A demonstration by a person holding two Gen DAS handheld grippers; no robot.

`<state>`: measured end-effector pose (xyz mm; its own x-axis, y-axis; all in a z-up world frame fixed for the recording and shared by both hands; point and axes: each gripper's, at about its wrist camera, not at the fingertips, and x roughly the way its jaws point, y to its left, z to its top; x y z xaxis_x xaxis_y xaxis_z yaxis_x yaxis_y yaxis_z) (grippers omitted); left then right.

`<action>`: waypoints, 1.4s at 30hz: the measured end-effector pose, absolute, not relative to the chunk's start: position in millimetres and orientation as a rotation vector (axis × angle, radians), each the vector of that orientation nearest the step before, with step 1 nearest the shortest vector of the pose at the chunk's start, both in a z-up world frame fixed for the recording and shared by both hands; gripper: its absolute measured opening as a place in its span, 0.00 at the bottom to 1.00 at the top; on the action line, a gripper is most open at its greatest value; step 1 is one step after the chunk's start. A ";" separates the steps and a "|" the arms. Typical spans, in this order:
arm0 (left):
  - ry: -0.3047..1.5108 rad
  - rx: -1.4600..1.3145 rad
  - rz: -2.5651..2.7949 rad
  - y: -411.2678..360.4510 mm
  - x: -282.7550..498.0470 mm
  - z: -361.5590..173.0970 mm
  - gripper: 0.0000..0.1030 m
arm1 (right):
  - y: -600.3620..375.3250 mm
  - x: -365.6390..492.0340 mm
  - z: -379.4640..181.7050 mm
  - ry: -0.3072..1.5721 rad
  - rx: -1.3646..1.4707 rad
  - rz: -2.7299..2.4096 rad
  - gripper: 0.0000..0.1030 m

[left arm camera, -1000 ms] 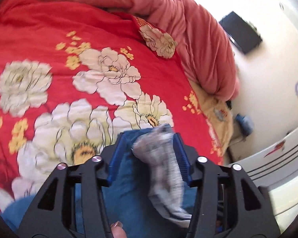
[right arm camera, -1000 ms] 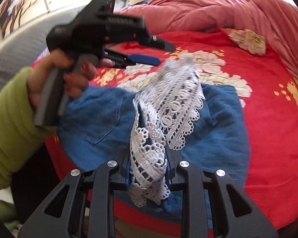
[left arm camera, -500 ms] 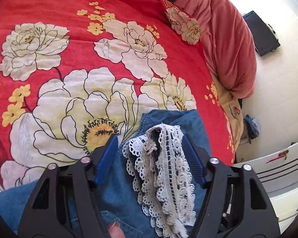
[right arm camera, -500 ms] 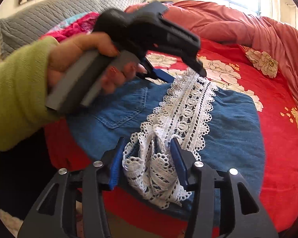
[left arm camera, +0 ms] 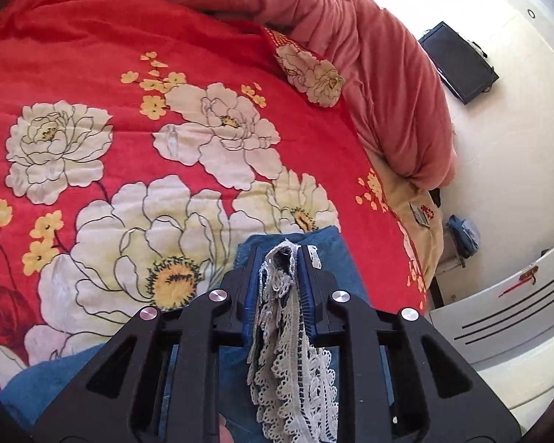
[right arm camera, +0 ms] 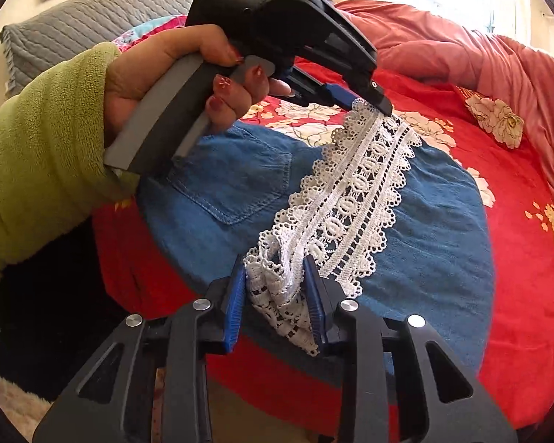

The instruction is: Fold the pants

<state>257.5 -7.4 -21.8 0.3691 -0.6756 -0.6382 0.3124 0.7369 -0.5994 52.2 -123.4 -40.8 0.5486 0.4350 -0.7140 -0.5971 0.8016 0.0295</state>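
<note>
Blue denim pants (right arm camera: 406,243) lie folded on the red flowered bedspread (right arm camera: 517,258), back pocket up. Their white lace hem (right arm camera: 358,199) is stretched above the denim between both grippers. My left gripper (left arm camera: 281,254) is shut on the far end of the lace (left arm camera: 288,332); it also shows in the right wrist view (right arm camera: 365,105), held by a hand in a green sleeve. My right gripper (right arm camera: 275,277) is shut on the near, bunched end of the lace, at the bed's near edge.
A pink duvet (left arm camera: 351,48) is heaped at the back of the bed. A grey quilted pillow (right arm camera: 92,22) lies at the left. Beyond the bed's right edge are a white wall, a black screen (left arm camera: 458,61) and white furniture (left arm camera: 517,325).
Both grippers opened around the lace half a second ago and have closed on it again. The lace is now pulled out flatter and tauter between them, and the left gripper has lifted.
</note>
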 end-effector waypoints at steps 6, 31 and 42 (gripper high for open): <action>1.073 -0.401 -0.580 -1.0 262.8 -37.5 0.14 | -121.6 52.6 -45.3 0.794 -0.240 0.638 0.28; 0.859 -0.187 -0.381 3.4 184.6 11.8 0.34 | -240.5 68.2 -22.7 0.797 0.004 0.481 0.38; 0.885 -0.073 -0.417 -41.5 91.5 -30.1 0.34 | -248.4 65.9 -47.1 0.895 -0.035 0.478 0.39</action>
<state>91.5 -41.5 -30.1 0.5583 -0.3830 -0.7359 0.3236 0.9173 -0.2319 65.9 -248.4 -47.1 0.5282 0.3858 -0.7564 -0.4145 0.8946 0.1669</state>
